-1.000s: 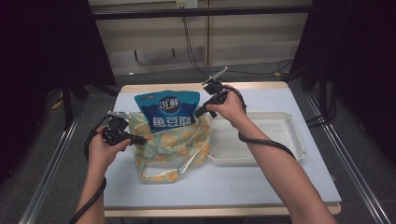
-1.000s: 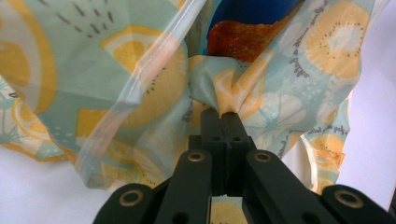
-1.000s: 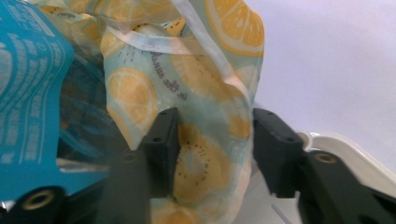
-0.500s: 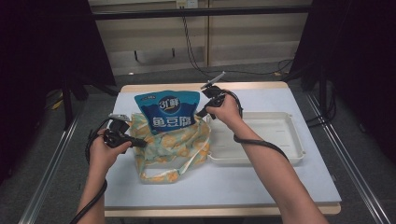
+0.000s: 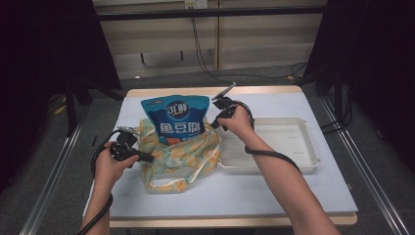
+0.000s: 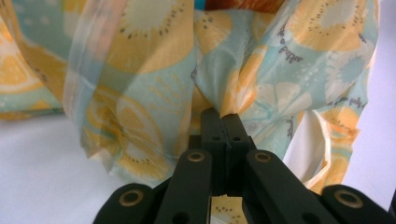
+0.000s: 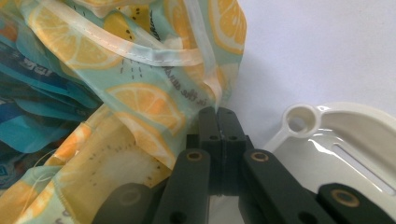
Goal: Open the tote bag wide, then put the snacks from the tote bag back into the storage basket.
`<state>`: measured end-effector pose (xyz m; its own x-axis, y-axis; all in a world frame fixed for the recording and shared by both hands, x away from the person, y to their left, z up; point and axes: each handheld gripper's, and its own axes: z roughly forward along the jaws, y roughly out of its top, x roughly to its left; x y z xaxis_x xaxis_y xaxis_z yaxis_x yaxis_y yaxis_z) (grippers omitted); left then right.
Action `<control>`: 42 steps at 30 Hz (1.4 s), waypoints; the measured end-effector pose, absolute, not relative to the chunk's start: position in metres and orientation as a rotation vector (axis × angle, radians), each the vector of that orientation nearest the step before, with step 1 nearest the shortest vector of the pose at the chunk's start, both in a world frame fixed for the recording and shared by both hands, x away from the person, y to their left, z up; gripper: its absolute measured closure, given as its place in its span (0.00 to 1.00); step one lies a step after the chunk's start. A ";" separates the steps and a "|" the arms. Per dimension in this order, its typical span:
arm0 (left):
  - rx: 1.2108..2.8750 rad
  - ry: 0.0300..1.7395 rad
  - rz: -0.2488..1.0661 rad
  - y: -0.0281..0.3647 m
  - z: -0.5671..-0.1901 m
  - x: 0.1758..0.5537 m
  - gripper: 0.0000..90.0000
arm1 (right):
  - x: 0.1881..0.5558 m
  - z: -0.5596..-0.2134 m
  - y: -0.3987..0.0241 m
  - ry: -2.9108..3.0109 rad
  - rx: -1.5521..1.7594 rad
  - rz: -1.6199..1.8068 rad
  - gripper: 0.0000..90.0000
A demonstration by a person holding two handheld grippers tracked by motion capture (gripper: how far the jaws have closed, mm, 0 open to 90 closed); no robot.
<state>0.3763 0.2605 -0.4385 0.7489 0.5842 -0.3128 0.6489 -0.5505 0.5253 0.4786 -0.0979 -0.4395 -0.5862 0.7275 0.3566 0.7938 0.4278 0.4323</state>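
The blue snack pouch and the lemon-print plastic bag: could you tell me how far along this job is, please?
Done: the blue snack pouch stands partly inside the lemon-print plastic bag. In hand: the left gripper and right gripper each pinch the bag's rim. Left: the pouch's top half still sticks out. The white plastic tray holds nothing.

- A white-topped table with a pale wooden edge carries everything.
- A fruit-print plastic bag lies left of centre on it, a blue snack pouch rising from it.
- A cream tray sits just beside the bag, toward the right edge.
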 end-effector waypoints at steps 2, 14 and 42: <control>2.320 0.924 -0.141 0.260 -0.440 0.376 1.00 | 0.478 -0.440 -0.097 -2.556 -1.366 -0.875 1.00; 2.240 0.968 -0.092 0.262 -0.426 0.374 0.62 | 0.471 -0.421 -0.105 -2.601 -1.334 -0.909 0.74; 2.175 0.989 0.005 0.258 -0.397 0.368 0.05 | 0.442 -0.342 -0.116 -2.732 -1.081 -1.016 0.31</control>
